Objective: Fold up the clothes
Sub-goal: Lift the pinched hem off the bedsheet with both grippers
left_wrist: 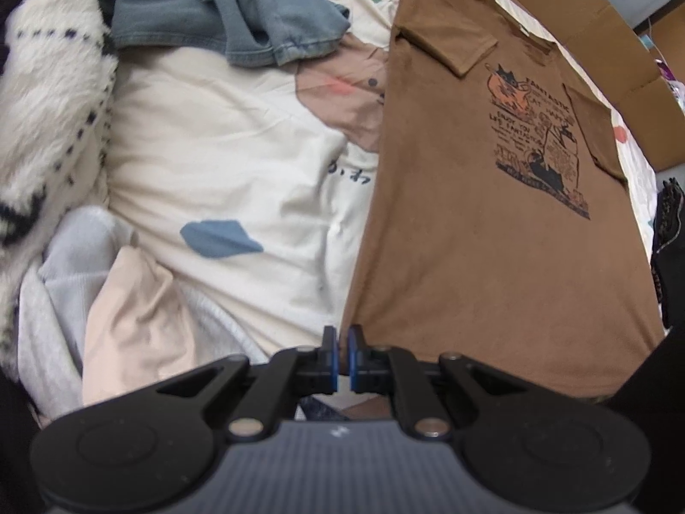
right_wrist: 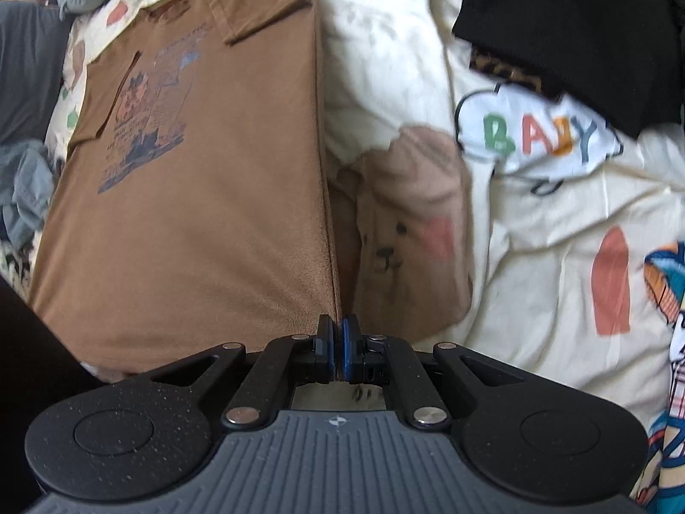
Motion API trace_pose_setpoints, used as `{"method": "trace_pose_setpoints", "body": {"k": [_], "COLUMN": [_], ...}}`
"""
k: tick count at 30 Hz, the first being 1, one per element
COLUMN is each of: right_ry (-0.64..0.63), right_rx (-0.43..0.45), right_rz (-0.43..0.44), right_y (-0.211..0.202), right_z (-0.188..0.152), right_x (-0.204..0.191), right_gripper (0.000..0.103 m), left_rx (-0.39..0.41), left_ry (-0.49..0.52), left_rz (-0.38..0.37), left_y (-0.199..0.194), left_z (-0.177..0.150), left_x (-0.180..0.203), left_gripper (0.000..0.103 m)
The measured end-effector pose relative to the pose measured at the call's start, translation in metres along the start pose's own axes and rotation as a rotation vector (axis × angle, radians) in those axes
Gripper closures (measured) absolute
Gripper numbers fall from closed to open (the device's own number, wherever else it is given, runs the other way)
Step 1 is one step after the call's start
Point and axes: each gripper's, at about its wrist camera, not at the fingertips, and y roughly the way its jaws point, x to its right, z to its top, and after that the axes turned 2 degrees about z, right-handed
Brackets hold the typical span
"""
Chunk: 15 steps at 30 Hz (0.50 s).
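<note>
Both pairs of fingers were pinched shut when you held this pose: the left gripper [left_wrist: 341, 357] on the near left corner of the brown T-shirt [left_wrist: 492, 222], the right gripper [right_wrist: 338, 351] on its near right corner, with fabric visibly caught between the right pads. The shirt lay flat on the patterned bedsheet [left_wrist: 222, 162], sleeves already folded inward, print facing up. Your step looked like carrying the hem up toward the collar, so you needed both corners level and moving together to keep the side edges straight. To your left, the blue garment [left_wrist: 239, 13] and grey clothes [left_wrist: 64, 282] sat apart from the shirt; to your right, the black garment [right_wrist: 578, 30] stayed clear, leaving open sheet on both sides.
</note>
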Motion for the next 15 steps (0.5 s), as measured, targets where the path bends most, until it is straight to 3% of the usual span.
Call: {"method": "trace_pose_setpoints", "body": {"k": [8, 15], "right_ry": [-0.019, -0.002], "right_rx": [-0.027, 0.029], "right_rz": [-0.019, -0.006], "right_y": [0.005, -0.018], "right_z": [-0.02, -0.009], "right_x": [-0.003, 0.001], "right_gripper": [0.102, 0.102], "left_rx": [-0.006, 0.038], "left_ry": [-0.036, -0.079], "left_rz": [-0.022, -0.054], "left_y": [0.0, -0.01], "left_z": [-0.02, -0.012], "left_x": [-0.007, -0.006], "left_gripper": [0.098, 0.098]}}
